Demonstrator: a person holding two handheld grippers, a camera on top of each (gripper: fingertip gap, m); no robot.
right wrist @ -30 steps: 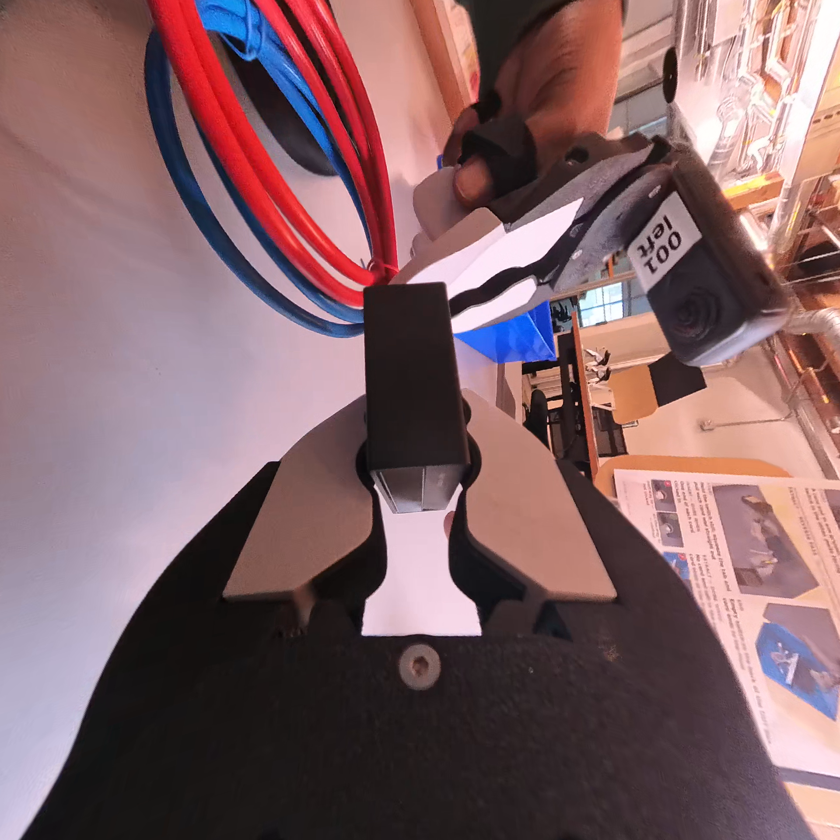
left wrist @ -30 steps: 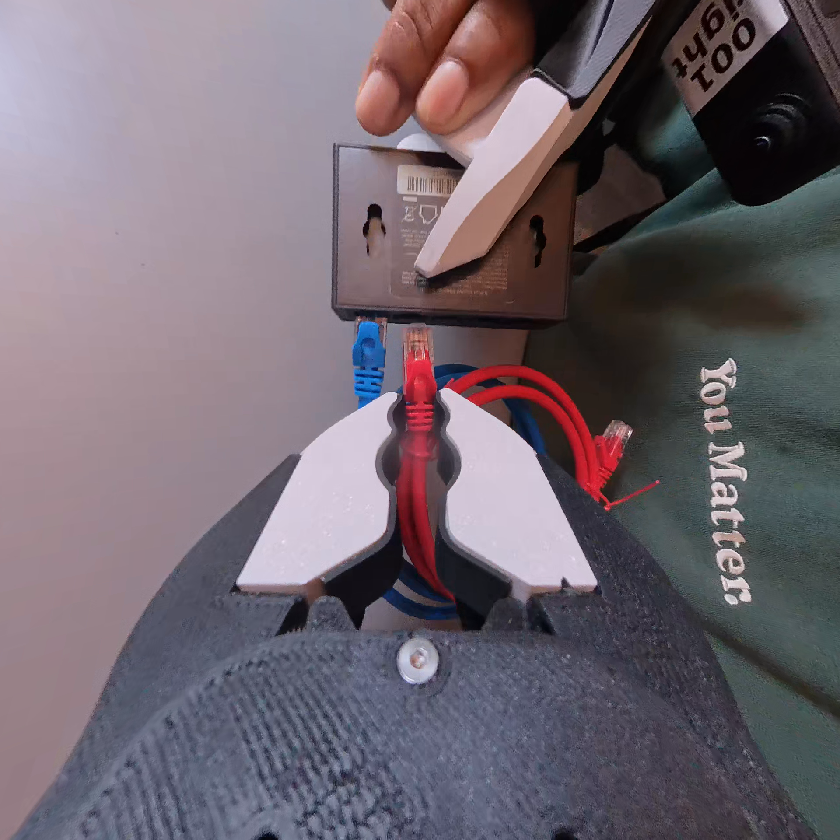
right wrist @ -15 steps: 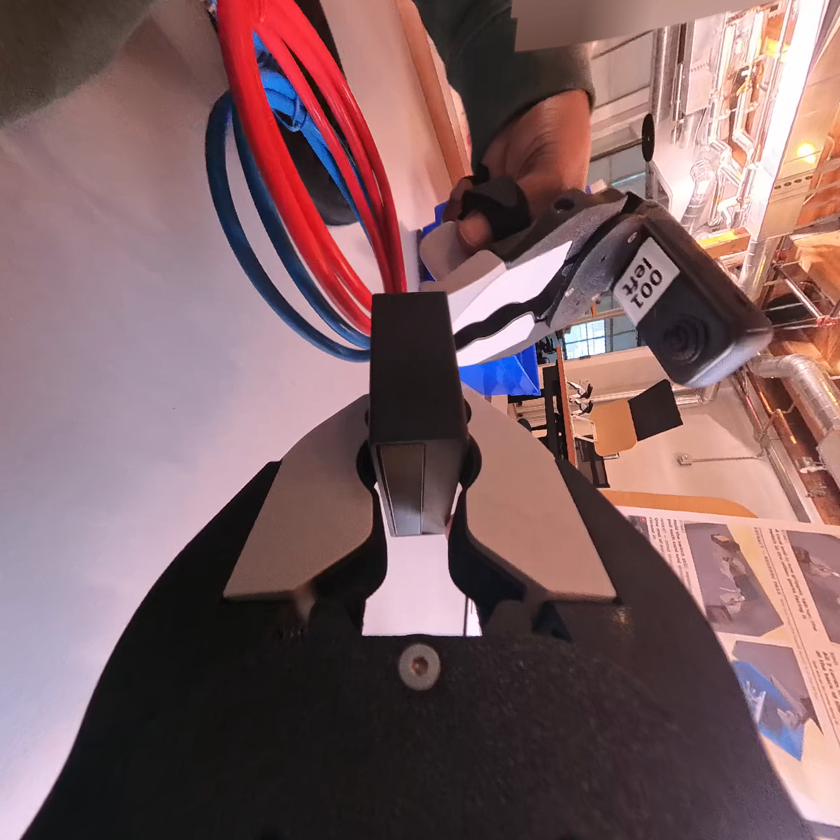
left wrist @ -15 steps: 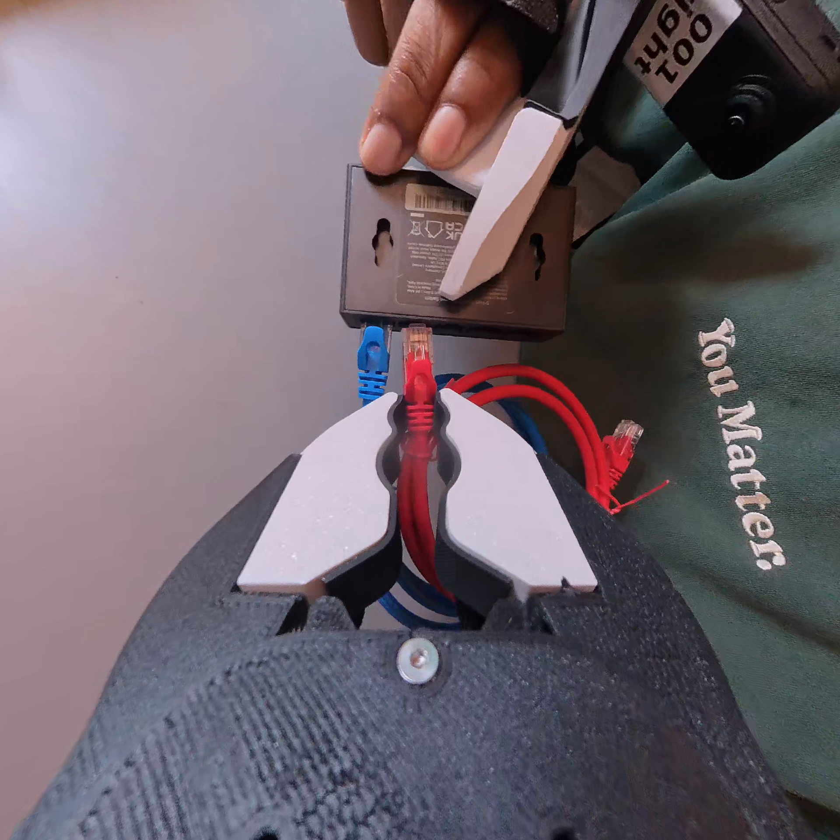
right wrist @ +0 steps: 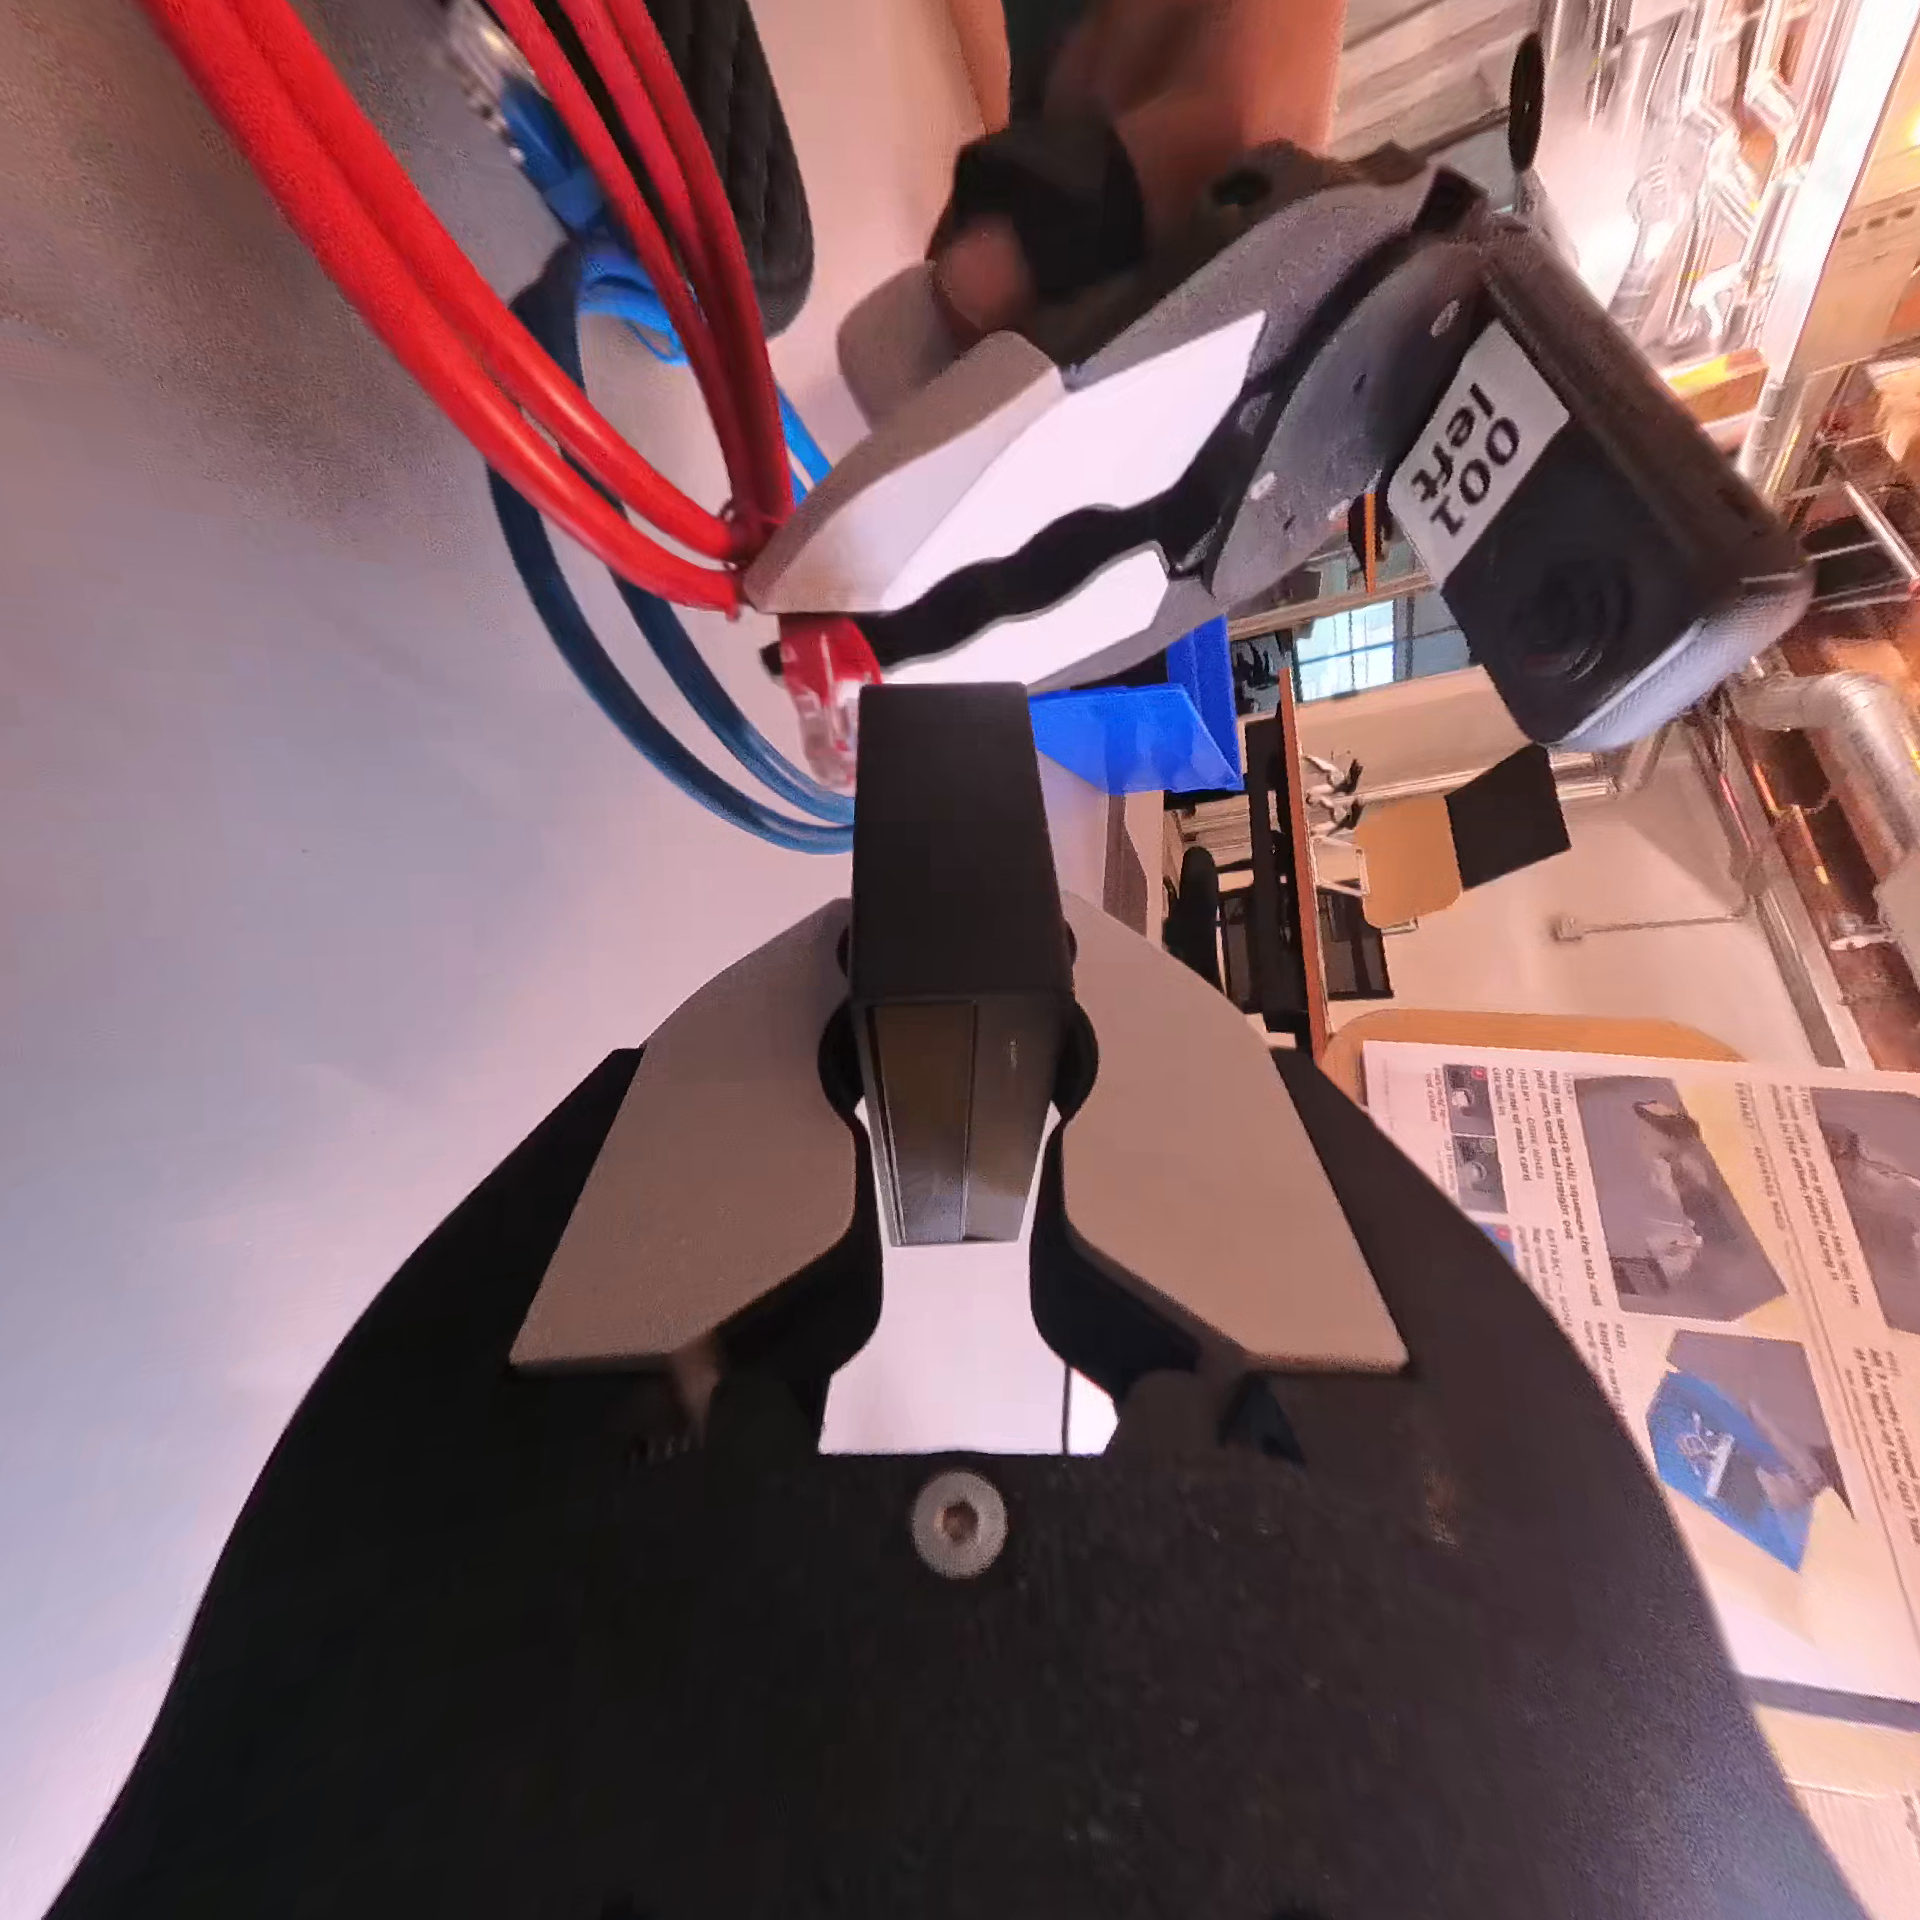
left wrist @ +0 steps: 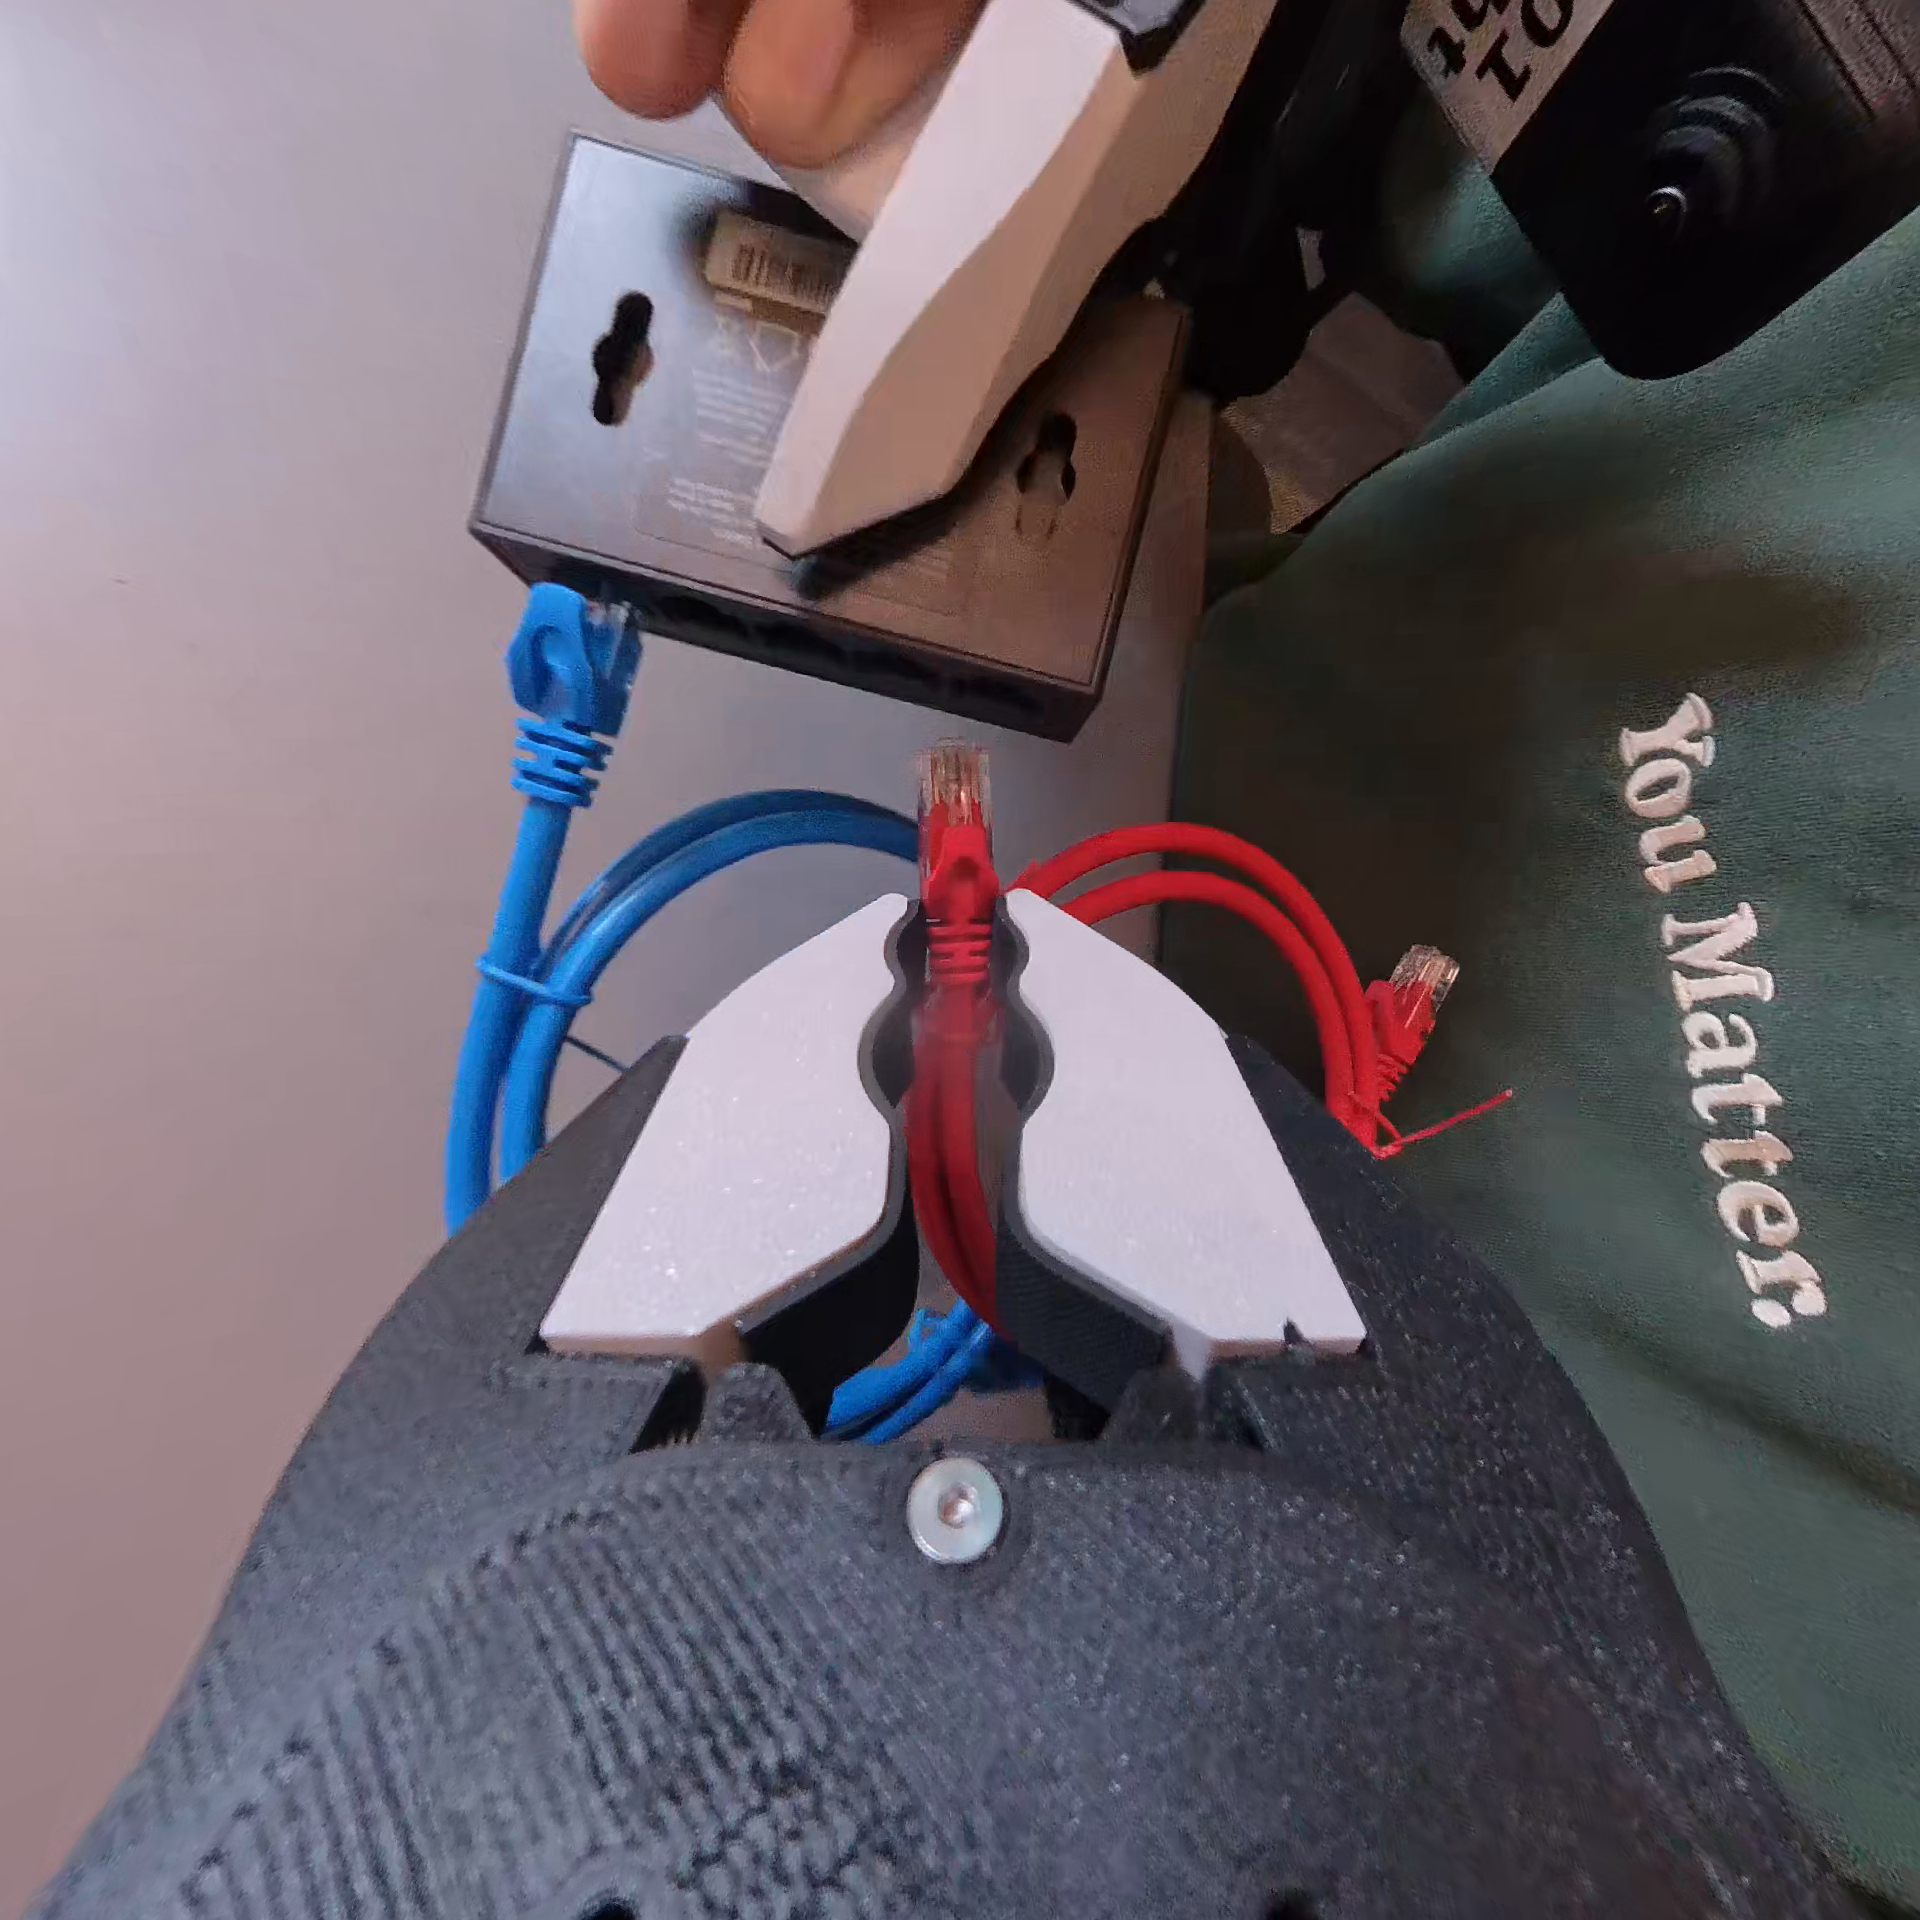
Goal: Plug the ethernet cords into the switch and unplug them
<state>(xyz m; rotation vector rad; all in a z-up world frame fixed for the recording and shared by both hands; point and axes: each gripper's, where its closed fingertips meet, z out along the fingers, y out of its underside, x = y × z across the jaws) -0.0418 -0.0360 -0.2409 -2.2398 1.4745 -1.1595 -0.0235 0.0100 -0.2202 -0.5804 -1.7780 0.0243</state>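
the right gripper [left wrist: 831,499] covers the middle of the switch [left wrist: 582,343], its printed sticker mostly hidden under that white finger. the hand [left wrist: 748,62] up top is sliced off by the frame edge, only fingertips showing. the ports along the switch's front edge are dark and too small to make out, though the blue plug [left wrist: 566,665] sits at the left end. the red cord [left wrist: 956,1091] disappears between the left gripper [left wrist: 956,935] fingers. in the right wrist view the switch [right wrist: 951,831] hides its ports completely, the thumb [right wrist: 977,275] behind is blurred, and the cable loops run off the top edge.
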